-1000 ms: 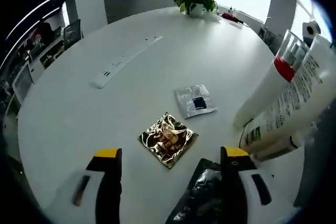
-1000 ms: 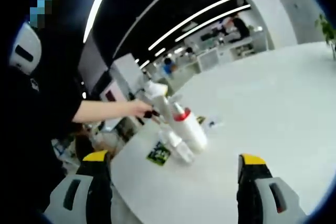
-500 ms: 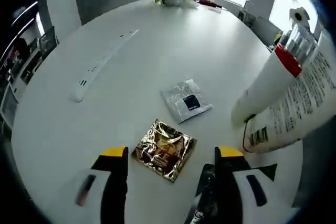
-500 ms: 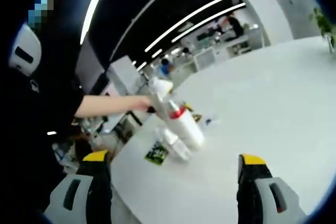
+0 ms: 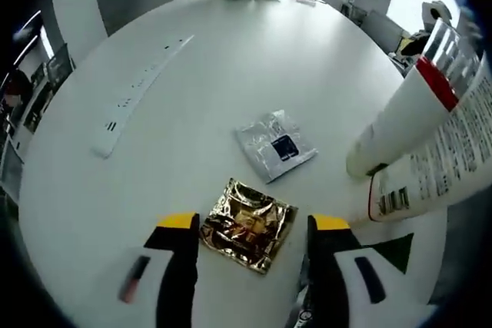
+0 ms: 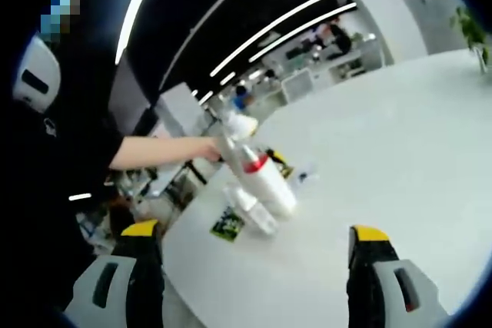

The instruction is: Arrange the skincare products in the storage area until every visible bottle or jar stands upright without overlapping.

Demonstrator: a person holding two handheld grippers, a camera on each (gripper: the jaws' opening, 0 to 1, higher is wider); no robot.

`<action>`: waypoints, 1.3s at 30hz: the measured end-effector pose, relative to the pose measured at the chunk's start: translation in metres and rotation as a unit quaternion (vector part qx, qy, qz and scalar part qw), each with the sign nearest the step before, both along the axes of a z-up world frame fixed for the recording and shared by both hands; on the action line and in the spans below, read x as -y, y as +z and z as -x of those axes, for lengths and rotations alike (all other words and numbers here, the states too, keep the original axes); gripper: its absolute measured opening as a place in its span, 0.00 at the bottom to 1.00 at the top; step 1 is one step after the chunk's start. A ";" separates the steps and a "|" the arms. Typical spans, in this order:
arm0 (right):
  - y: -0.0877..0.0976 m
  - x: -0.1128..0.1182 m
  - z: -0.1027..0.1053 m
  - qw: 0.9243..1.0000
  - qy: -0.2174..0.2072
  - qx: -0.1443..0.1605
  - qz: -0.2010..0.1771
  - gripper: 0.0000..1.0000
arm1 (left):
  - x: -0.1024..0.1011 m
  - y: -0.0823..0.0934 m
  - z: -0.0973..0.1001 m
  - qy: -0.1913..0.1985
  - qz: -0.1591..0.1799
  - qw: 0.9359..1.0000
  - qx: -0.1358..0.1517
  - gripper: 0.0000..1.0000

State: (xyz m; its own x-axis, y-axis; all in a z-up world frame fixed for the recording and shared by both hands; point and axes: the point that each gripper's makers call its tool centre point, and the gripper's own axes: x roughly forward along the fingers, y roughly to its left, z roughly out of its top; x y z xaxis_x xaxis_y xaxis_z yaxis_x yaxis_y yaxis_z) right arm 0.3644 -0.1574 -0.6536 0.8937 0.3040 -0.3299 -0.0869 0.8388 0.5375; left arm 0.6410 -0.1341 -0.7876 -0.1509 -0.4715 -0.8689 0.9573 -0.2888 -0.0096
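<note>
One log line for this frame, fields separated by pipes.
left gripper: open over crinkled gold foil sachet | right gripper: open, empty | white tubes: lying down

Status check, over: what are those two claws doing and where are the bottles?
Left gripper open above gold sachet. Right gripper open, empty. Tubes lying clustered on white table. Silver sachet beside them.

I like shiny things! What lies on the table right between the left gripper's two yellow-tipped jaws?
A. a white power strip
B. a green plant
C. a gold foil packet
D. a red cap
C: the crinkled gold foil packet lies flat on the white table between the left gripper jaws.
</note>
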 end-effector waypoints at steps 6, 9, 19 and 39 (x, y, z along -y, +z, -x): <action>-0.001 -0.001 -0.002 1.000 0.001 0.000 -0.001 0.99 | 0.001 0.002 0.002 -0.017 0.010 1.000 0.012 0.53; 0.000 -0.001 -0.003 1.000 0.000 0.002 -0.002 0.99 | -0.001 0.003 0.004 -0.023 0.010 1.000 0.011 0.47; 0.001 0.001 -0.001 1.000 -0.003 0.001 -0.004 0.99 | 0.000 0.004 0.001 -0.002 0.007 1.000 0.008 0.39; 0.004 0.002 -0.004 1.000 -0.005 0.005 -0.003 0.99 | -0.005 0.006 -0.004 0.015 0.006 1.000 0.000 0.36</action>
State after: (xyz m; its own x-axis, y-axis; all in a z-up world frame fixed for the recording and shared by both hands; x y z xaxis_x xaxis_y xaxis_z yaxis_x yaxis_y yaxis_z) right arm 0.3682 -0.1593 -0.6497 0.8998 0.2981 -0.3187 -0.0848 0.8358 0.5424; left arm 0.6454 -0.1287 -0.7816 -0.1369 -0.4858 -0.8633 0.9658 -0.2593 -0.0072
